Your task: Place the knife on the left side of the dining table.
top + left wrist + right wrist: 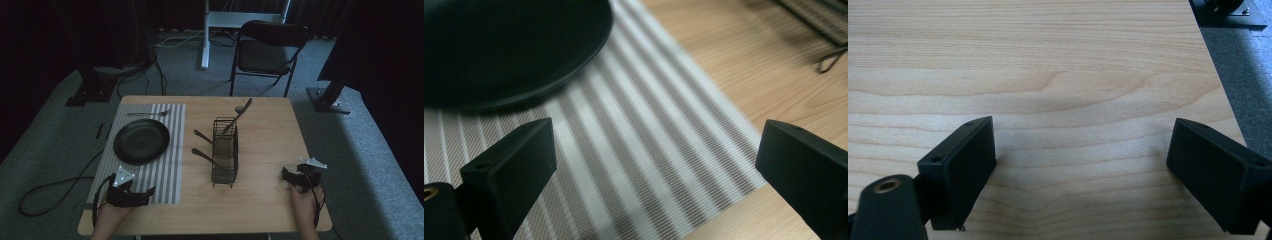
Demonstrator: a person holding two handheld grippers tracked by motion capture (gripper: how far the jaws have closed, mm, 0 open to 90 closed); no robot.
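A round black plate [141, 141] rests on a grey striped placemat [165, 170] at the table's left. My left gripper [146, 195] lies low over the placemat's near edge, open and holding nothing. In the left gripper view its jaws stand wide apart over the placemat [639, 150], with the plate [499, 45] ahead at upper left. A wire cutlery basket [225, 150] stands mid-table with several utensils in it, one [240, 112] sticking up and back. My right gripper [289, 176] sits near the front right corner, open over bare wood [1058, 75].
A silver utensil [147, 114] lies along the placemat's far edge. The basket's corner [819, 20] shows at the upper right of the left gripper view. The table's right edge [1220, 85] is close to my right gripper. A folding chair [270, 50] stands beyond the table.
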